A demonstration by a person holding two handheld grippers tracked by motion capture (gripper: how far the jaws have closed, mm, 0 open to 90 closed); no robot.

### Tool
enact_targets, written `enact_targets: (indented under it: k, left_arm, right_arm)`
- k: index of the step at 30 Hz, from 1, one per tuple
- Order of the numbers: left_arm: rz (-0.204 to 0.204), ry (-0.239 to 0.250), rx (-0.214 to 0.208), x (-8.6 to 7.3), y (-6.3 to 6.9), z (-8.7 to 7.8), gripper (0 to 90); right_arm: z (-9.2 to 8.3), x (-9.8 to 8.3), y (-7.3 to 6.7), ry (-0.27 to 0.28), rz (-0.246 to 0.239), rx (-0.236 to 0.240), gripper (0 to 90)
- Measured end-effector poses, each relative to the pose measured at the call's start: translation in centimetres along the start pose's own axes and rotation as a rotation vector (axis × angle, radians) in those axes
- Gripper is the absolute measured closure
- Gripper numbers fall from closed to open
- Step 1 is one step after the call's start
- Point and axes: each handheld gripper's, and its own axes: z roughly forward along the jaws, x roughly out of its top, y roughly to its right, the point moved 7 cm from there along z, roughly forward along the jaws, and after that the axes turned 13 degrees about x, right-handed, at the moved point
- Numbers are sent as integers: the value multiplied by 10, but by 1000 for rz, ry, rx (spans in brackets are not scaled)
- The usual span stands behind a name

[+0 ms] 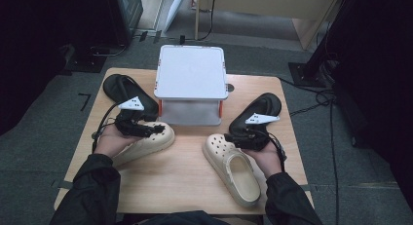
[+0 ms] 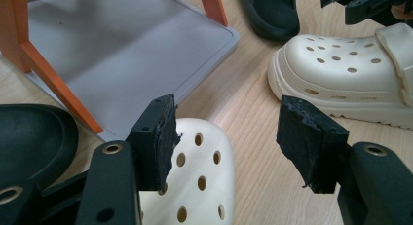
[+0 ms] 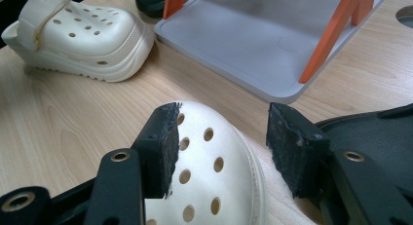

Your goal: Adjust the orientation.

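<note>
Two cream clogs lie on the wooden table (image 1: pixel 180 181). My left gripper (image 1: pixel 148 129) hovers open over the toe of the left clog (image 1: pixel 151 143); in the left gripper view that toe (image 2: pixel 202 171) sits below the spread jaws of this gripper (image 2: pixel 234 137), with nothing between the pads. My right gripper (image 1: pixel 234 135) stands open above the toe of the right clog (image 1: pixel 236 171), and the perforated toe (image 3: pixel 214 171) lies under its jaws (image 3: pixel 221 142). Each gripper view also shows the other clog (image 2: pixel 341 74) (image 3: pixel 78 40) farther off.
A grey two-level shelf (image 1: pixel 191 71) with orange legs (image 3: pixel 336 35) stands at the table's back middle. One black sandal (image 1: pixel 126 91) lies left of it, another black sandal (image 1: pixel 258 110) right of it, each just behind a gripper. Cables run over the floor at the right.
</note>
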Motion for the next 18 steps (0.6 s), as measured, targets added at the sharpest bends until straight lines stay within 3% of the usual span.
enact_targets:
  k: [9,18]
  left_arm:
    - [-2,-7,1,-2,-3,-2,402]
    - [-17,0,20,-10,-8,-17,411]
  right_arm:
    - [0,0,0,0,4,7,465]
    - [8,8,0,-4,-4,35,467]
